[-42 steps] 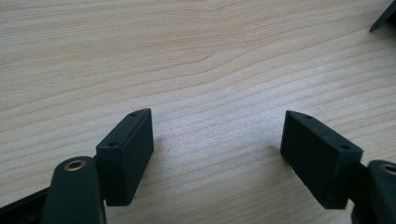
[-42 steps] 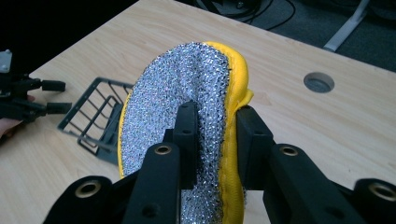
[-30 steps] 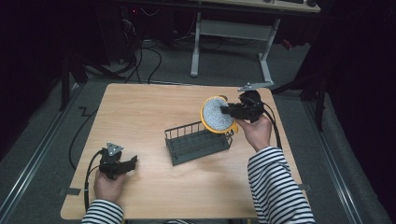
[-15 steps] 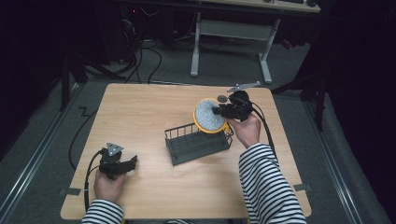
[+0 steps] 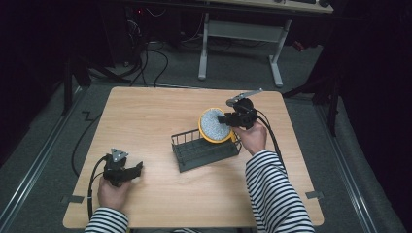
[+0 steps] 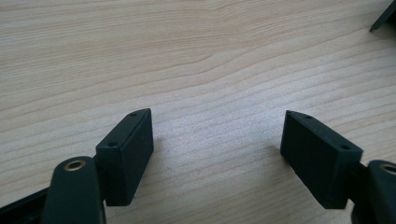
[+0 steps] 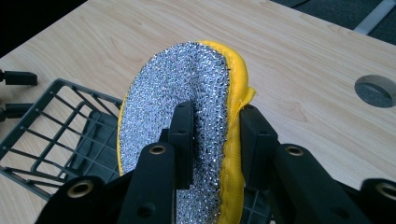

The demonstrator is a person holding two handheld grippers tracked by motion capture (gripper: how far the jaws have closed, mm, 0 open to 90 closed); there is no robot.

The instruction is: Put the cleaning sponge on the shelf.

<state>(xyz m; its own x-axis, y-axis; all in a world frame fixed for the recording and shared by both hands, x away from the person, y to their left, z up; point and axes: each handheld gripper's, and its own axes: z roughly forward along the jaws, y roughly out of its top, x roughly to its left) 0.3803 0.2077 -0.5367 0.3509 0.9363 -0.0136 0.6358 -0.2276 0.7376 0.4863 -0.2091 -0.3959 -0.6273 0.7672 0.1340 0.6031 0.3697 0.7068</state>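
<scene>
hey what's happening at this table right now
A person in striped sleeves works two handheld grippers at a wooden table. The right gripper pinches a round scrubbing pad, silver mesh on one face and yellow on the other, and holds it on edge over the right end of a dark wire basket. Its fingers have just been easing open, with the pad between them. The left gripper rests open on the tabletop, holding nothing.

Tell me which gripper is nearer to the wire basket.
The right. The right gripper holds the yellow scrubbing pad on edge at the far right end of the wire basket. The left gripper rests open on the table, well off to the basket's left.
</scene>
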